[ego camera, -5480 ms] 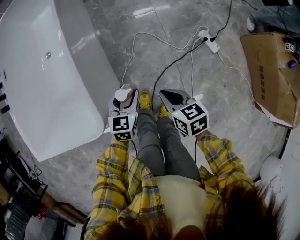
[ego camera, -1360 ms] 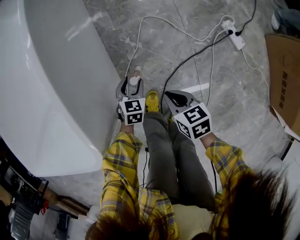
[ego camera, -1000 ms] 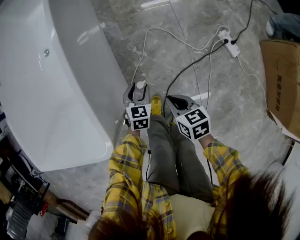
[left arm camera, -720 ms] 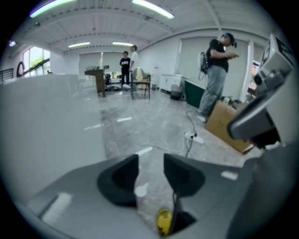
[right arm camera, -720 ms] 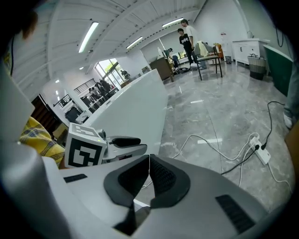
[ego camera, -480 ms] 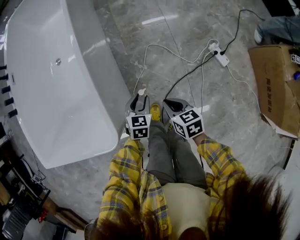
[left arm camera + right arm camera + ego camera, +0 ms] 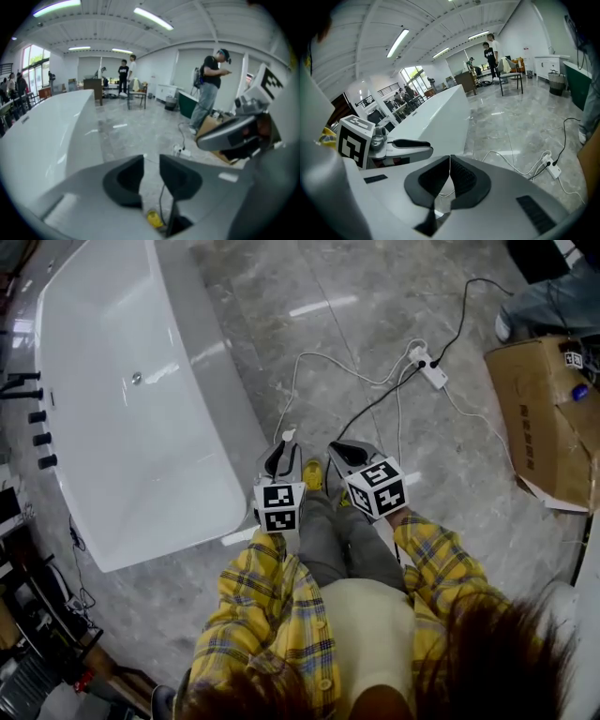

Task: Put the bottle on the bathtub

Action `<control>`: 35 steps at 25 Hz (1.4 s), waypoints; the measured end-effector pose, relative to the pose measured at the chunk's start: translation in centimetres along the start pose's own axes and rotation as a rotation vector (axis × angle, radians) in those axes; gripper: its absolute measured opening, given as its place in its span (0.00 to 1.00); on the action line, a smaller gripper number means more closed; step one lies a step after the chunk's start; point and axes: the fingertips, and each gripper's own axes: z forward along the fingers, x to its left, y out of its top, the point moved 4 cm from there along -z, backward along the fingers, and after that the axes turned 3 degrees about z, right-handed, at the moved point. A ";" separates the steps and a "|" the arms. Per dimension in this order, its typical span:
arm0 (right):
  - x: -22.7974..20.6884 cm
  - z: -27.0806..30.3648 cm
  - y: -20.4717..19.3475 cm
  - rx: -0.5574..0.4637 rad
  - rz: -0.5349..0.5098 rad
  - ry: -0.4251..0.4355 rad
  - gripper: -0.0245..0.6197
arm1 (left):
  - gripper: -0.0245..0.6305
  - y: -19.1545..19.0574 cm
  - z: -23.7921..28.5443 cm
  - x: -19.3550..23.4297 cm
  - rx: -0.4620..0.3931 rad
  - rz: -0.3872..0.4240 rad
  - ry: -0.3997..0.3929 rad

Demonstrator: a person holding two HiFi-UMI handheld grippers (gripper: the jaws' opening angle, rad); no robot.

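At the centre of the head view, the left gripper [image 7: 280, 448] and the right gripper [image 7: 342, 451] are held side by side above the marble floor [image 7: 356, 296], with a yellow shoe [image 7: 313, 472] seen between them. Just beyond the left gripper's tip, a small white shape on the floor is taken for the bottle [image 7: 288, 434]. It is seen near the outer wall of the bathtub [image 7: 225, 399], not on it, and in this view only. It is too small for its long axis or heading to be told.

In the left gripper view, the jaws of the left gripper [image 7: 151, 161] are shown a narrow gap apart, having just been closing. Nothing but floor and the shoe [image 7: 153, 219] is seen between them. In the right gripper view, the jaws of the right gripper [image 7: 450, 161] are shown brought together, and nothing is held.

Only the head view shows the inside of the bathtub, where a drain [image 7: 137, 378] is set in the white basin. At the right edge of that view a cardboard box [image 7: 539, 413] is seen, with a small blue thing [image 7: 581, 390] at its upper corner. A standing person in a cap [image 7: 211, 89] is shown in the left gripper view alone.
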 end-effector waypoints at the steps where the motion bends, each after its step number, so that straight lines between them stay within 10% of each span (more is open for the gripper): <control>1: 0.3 -0.5 0.2 -0.005 0.001 -0.002 0.06 | 0.20 0.6 -0.7 0.0 -0.008 0.003 0.002; 35: 7.9 -11.1 8.7 -0.182 -0.043 0.018 0.06 | 0.09 10.3 -16.8 0.1 -0.191 -0.077 0.075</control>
